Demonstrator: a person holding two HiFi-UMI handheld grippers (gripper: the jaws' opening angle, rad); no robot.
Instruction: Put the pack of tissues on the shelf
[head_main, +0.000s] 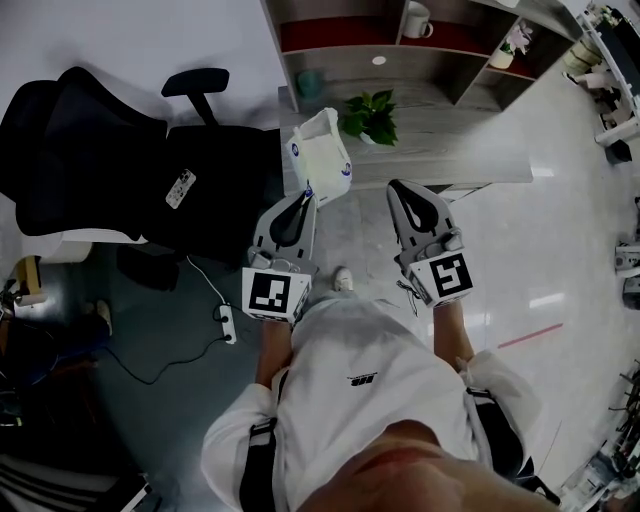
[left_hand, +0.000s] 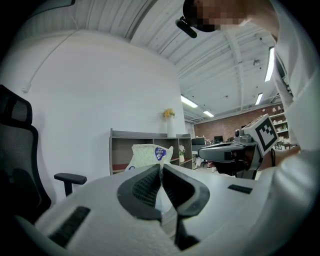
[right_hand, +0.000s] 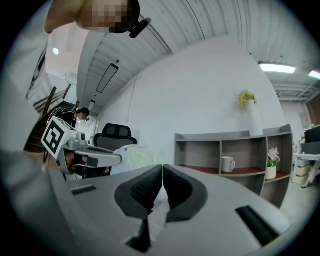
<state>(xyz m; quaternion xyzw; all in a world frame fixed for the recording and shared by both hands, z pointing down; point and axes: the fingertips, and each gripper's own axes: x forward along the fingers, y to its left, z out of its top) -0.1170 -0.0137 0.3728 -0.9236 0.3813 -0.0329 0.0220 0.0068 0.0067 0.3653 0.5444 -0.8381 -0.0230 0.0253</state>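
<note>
The pack of tissues (head_main: 320, 155) is a pale plastic pack with a blue label. It hangs in the air above the near edge of a grey desk, and my left gripper (head_main: 305, 192) is shut on its lower corner. In the left gripper view the pack (left_hand: 147, 154) rises just beyond the closed jaws of my left gripper (left_hand: 161, 167). To the right, at about the same height, my right gripper (head_main: 396, 186) is shut with nothing in it, as the right gripper view (right_hand: 163, 167) also shows. The shelf (head_main: 400, 62) stands ahead, beyond the desk.
A potted plant (head_main: 370, 115) sits on the grey desk (head_main: 480, 160) in front of the shelf. A white mug (head_main: 415, 20) stands in an upper shelf compartment. A black office chair (head_main: 120, 160) is at the left. A power strip (head_main: 227, 325) and cable lie on the floor.
</note>
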